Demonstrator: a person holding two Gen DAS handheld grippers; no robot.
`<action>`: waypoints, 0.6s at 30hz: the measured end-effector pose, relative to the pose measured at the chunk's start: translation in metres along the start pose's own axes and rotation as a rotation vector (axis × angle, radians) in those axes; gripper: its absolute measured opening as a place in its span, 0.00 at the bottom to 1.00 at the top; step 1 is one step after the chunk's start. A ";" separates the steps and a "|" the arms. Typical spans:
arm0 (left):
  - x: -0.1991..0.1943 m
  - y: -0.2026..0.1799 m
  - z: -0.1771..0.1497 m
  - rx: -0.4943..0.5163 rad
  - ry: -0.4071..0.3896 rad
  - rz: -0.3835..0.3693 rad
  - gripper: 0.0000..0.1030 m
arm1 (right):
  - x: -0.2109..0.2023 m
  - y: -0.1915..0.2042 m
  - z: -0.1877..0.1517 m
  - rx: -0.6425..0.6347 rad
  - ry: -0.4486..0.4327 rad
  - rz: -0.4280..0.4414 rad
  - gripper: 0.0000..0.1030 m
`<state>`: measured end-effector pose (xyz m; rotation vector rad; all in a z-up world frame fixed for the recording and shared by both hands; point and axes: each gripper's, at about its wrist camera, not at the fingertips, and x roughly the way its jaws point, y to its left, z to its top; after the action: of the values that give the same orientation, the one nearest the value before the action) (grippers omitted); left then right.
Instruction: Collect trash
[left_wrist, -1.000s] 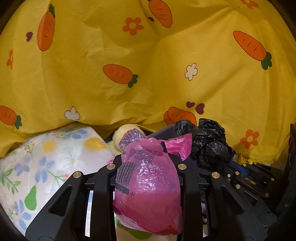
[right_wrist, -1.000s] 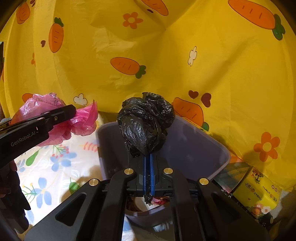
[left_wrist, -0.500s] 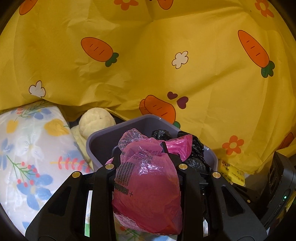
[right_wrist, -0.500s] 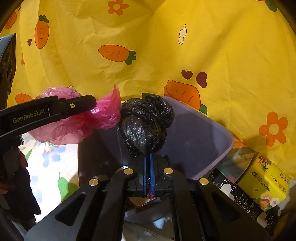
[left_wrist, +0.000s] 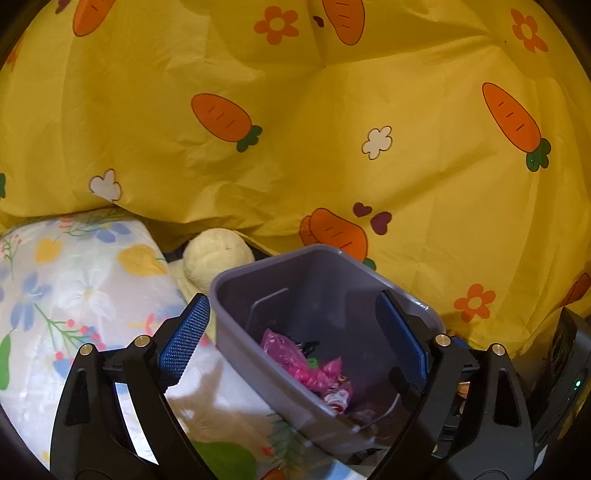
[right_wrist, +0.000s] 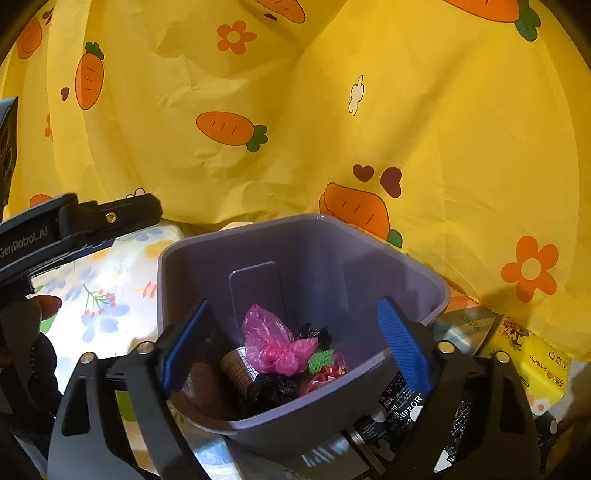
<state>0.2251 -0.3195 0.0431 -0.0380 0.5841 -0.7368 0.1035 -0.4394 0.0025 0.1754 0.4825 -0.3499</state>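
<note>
Behind, a yellow carrot sheet (left_wrist: 332, 147) drapes over a floral bed (left_wrist: 74, 295). Both tongs, left (left_wrist: 295, 339) and right (right_wrist: 295, 343), are opening, empty, over the bin (right_wrist: 369, 266); pink bag (right_wrist: 273, 343) and black bag (right_wrist: 273, 387) lie inside.

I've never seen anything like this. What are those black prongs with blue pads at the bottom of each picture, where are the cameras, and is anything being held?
No robot here: a person carries a two-finger gripper in each hand, each with a camera looking along its fingers. One picture is from the left gripper, the other from the right gripper. Both sets of jaws are opening, with nothing gripped between them. Below sits a grey plastic bin holding a crumpled pink plastic bag, a black plastic bag and other scraps. Around it lie a floral white pillow, a yellow carrot-print sheet and a yellow tissue pack.
</note>
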 end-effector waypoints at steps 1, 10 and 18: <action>-0.008 0.003 -0.002 0.014 -0.014 0.042 0.91 | -0.002 0.002 0.000 -0.010 -0.007 -0.006 0.87; -0.097 0.045 -0.028 0.032 -0.130 0.282 0.94 | -0.025 0.026 -0.003 -0.035 -0.057 -0.019 0.95; -0.162 0.071 -0.059 -0.009 -0.168 0.452 0.94 | -0.058 0.062 -0.018 -0.045 -0.064 0.026 0.95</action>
<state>0.1433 -0.1523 0.0559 0.0234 0.4138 -0.2877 0.0706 -0.3607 0.0202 0.1265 0.4240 -0.3176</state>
